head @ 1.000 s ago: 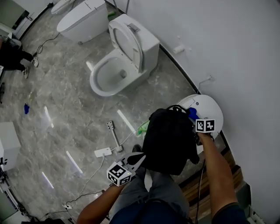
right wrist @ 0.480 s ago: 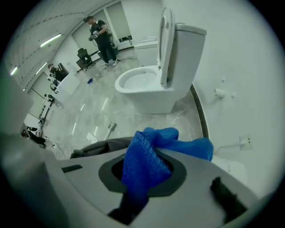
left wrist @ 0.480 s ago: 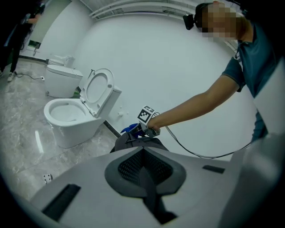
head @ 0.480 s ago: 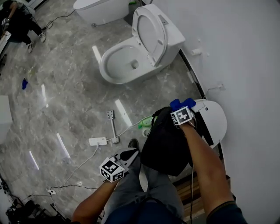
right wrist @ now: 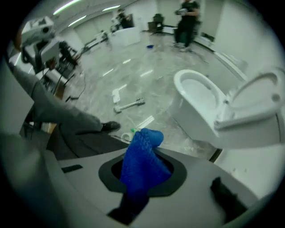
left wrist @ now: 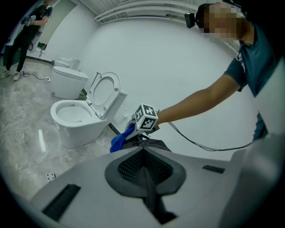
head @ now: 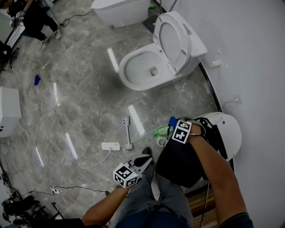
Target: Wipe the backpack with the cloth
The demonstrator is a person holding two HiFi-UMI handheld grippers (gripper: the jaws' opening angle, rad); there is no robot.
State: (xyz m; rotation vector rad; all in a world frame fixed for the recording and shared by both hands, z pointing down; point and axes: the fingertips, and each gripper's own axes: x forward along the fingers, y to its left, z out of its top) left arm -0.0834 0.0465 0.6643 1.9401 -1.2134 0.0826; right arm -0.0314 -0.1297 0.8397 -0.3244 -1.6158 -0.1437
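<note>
A black backpack point(head: 181, 159) rests on a closed white toilet lid point(head: 232, 133), at the person's knee. My right gripper point(head: 174, 124) is at the backpack's upper left edge, shut on a blue cloth point(head: 172, 120). In the right gripper view the cloth point(right wrist: 143, 162) bulges out between the jaws of the gripper point(right wrist: 141, 178). My left gripper point(head: 144, 161) hovers at the backpack's lower left side. In the left gripper view its jaws point(left wrist: 143, 158) are shut with nothing between them. Beyond them are the backpack point(left wrist: 149, 144) and the cloth point(left wrist: 120, 139).
An open white toilet point(head: 156, 67) stands on the grey marble floor ahead, another toilet point(head: 122, 11) behind it. A power strip point(head: 110, 145) with cable, a metal tool point(head: 127, 133) and a green item point(head: 161, 132) lie on the floor. A white wall runs along the right; people point(head: 38, 18) stand far left.
My right gripper has carried the blue cloth leftwards over the top of the backpack, from the right side by the white lid to the left edge. The left gripper stayed put.
</note>
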